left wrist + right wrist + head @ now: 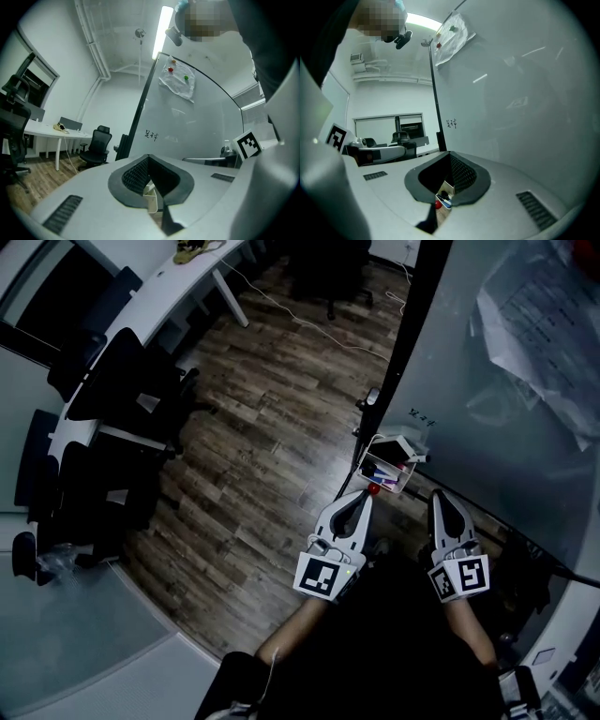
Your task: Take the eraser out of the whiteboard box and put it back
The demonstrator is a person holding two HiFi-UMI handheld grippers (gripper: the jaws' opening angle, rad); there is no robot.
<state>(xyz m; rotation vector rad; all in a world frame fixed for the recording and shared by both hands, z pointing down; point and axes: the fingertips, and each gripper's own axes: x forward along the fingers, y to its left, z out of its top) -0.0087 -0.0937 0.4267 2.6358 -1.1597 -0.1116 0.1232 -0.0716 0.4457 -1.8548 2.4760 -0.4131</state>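
Facing the whiteboard box (405, 444) just ahead of their tips, the left gripper (361, 500) and right gripper (439, 495) are both closed and empty, so taking the eraser, seemingly still inside, first needs one opened.

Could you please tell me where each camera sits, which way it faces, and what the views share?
Head view: on the person's head, looking down at floor, whiteboard and box; both forearms, left gripper, right gripper show.
Left gripper view: on the left gripper, along its shut jaws past the whiteboard's edge; right gripper shows at right.
Right gripper view: on the right gripper, along its shut jaws toward the box; left gripper shows at left.
Shared: both gripper views show the whiteboard's scribble.
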